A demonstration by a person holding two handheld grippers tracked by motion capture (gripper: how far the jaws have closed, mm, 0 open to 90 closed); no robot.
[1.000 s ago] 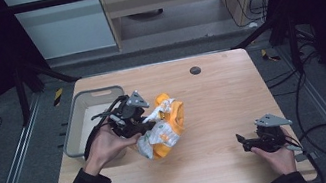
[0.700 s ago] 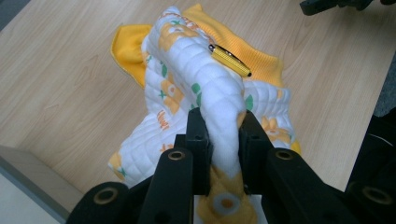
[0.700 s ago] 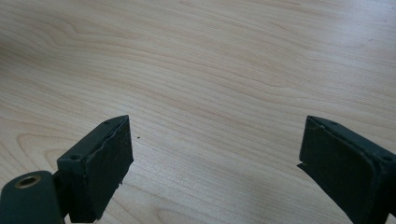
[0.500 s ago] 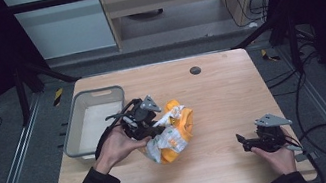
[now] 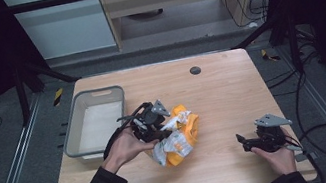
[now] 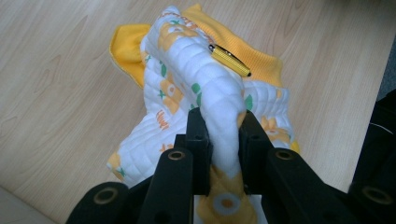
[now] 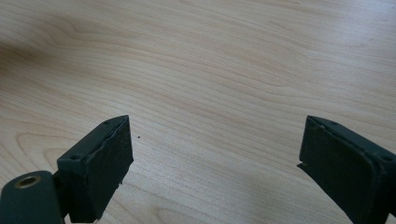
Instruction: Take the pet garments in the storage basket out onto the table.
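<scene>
Wooden table [image 5: 232,94] with grey bin [image 5: 73,133] and quilted cloth [image 5: 179,137].

We look down from above the light wooden table [image 5: 222,91]. Both gripper views sit close, sharing its top [image 7: 210,70].

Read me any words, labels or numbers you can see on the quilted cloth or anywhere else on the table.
None can be read. The quilted cloth has short orange lettering among its flowers, too small and creased to make out. The wooden table and grey bin show no text.

Quilted cloth bag [image 6: 205,88]; matt wood table [image 5: 231,84]; plastic bin [image 5: 73,132].
</scene>
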